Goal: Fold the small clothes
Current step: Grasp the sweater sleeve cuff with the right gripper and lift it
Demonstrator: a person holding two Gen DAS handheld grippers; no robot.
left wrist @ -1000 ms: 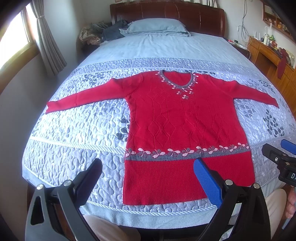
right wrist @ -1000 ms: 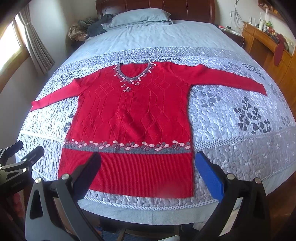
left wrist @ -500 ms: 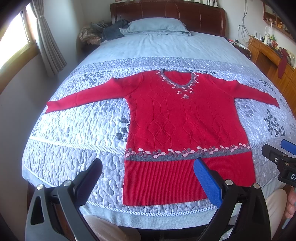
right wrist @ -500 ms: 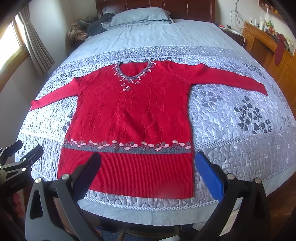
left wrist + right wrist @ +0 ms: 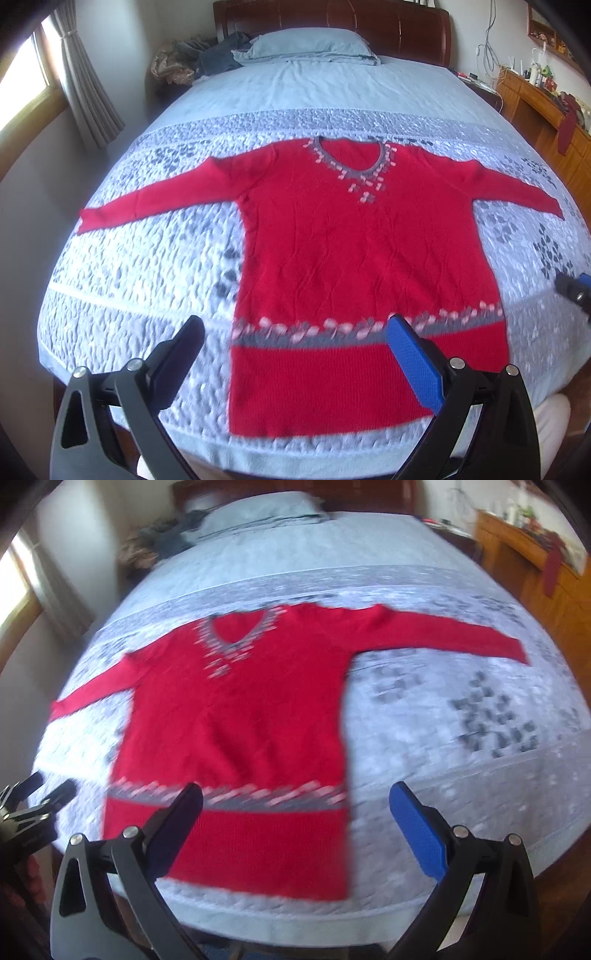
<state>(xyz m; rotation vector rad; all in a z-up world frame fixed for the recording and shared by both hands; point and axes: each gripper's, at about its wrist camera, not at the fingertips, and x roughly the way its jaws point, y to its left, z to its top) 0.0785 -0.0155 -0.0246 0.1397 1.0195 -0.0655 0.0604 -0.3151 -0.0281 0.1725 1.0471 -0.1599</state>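
Observation:
A red knit sweater [image 5: 354, 258] [image 5: 236, 720] lies flat and face up on the quilted bed, both sleeves spread out, hem toward me. It has a grey V-neck trim and a grey-pink flower band above the ribbed hem. My left gripper [image 5: 295, 332] hovers open over the hem's left half, nothing between its fingers. My right gripper [image 5: 295, 801] hangs open above the hem's right corner, also holding nothing. The right gripper's tip [image 5: 574, 288] shows at the right edge of the left wrist view. The left gripper [image 5: 33, 801] shows at the far left of the right wrist view.
The bed carries a grey-white quilt [image 5: 140, 266] and a blue sheet [image 5: 317, 88], with a pillow [image 5: 310, 44] by the wooden headboard. A clothes pile [image 5: 192, 61] sits at the head's left. A wooden dresser [image 5: 543, 107] stands right, a curtained window [image 5: 37, 85] left.
Both grippers have moved forward and lower over the bed, so the sweater looks larger. The right wrist view has swung right and is motion-blurred. Both stay open.

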